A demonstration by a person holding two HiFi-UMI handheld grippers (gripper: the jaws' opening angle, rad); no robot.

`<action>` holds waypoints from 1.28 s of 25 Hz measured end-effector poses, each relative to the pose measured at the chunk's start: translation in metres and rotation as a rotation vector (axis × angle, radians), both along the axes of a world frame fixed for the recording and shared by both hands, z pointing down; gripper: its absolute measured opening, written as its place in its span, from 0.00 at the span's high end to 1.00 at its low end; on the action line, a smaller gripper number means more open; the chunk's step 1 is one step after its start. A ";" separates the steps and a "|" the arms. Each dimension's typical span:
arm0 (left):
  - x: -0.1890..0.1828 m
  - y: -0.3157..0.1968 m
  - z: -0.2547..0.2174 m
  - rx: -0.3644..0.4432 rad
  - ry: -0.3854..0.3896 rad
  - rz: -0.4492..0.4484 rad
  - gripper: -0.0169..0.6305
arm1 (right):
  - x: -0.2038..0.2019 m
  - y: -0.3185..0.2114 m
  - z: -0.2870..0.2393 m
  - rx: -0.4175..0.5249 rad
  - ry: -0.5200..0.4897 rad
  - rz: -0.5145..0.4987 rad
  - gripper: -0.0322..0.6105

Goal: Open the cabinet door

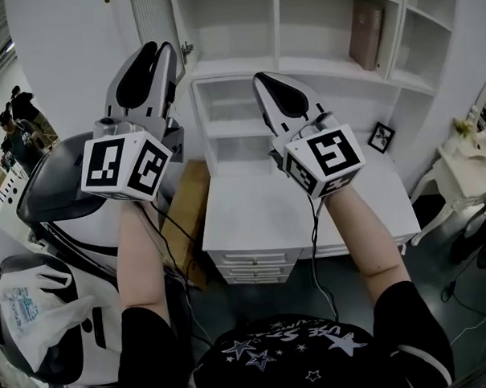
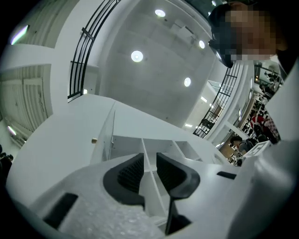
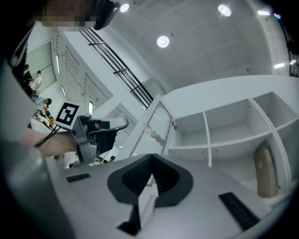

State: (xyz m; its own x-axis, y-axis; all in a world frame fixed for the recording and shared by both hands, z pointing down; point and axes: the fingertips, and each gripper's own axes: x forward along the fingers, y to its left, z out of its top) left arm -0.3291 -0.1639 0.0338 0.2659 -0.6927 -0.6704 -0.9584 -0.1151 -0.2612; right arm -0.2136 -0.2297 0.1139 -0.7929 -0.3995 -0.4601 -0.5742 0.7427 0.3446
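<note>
The white cabinet's glass door (image 1: pixel 157 20) stands swung out to the left, its small knob (image 1: pixel 187 48) at the door's edge. In the left gripper view the door (image 2: pixel 105 135) and knob (image 2: pixel 94 139) lie left of the open shelves. The right gripper view shows the glass door (image 3: pixel 156 125) standing out from the shelf unit. My left gripper (image 1: pixel 158 50) is raised just below the knob, apart from it, with a narrow gap between its fingers (image 2: pixel 133 172) and nothing in it. My right gripper (image 1: pixel 260 76) is held up over the desk, its tips meeting (image 3: pixel 150 161), empty.
A brown book (image 1: pixel 366 33) leans in an upper shelf. A small picture frame (image 1: pixel 380 136) stands on the white desk (image 1: pixel 252 221), which has drawers at the front. A white and black machine (image 1: pixel 62 185) with a plastic bag (image 1: pixel 31 307) is at my left. White furniture (image 1: pixel 467 159) stands at the right.
</note>
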 end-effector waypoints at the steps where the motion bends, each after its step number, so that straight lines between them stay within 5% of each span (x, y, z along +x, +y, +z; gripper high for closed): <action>1: 0.010 0.000 0.007 -0.006 -0.007 -0.014 0.84 | 0.010 0.000 0.003 -0.002 0.000 0.004 0.94; 21: 0.145 0.031 0.155 -0.242 0.060 -0.153 0.92 | 0.155 0.022 0.107 -0.175 0.033 -0.125 0.94; 32: 0.188 0.032 0.242 -0.419 0.089 -0.164 0.94 | 0.189 0.007 0.178 -0.321 0.058 -0.117 0.94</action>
State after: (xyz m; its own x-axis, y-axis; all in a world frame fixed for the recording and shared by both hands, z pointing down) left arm -0.1416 -0.1324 0.2756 0.0843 -0.9371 -0.3388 -0.9893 -0.0381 -0.1407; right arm -0.0246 -0.2224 0.2918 -0.8629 -0.4217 -0.2784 -0.4654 0.8779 0.1127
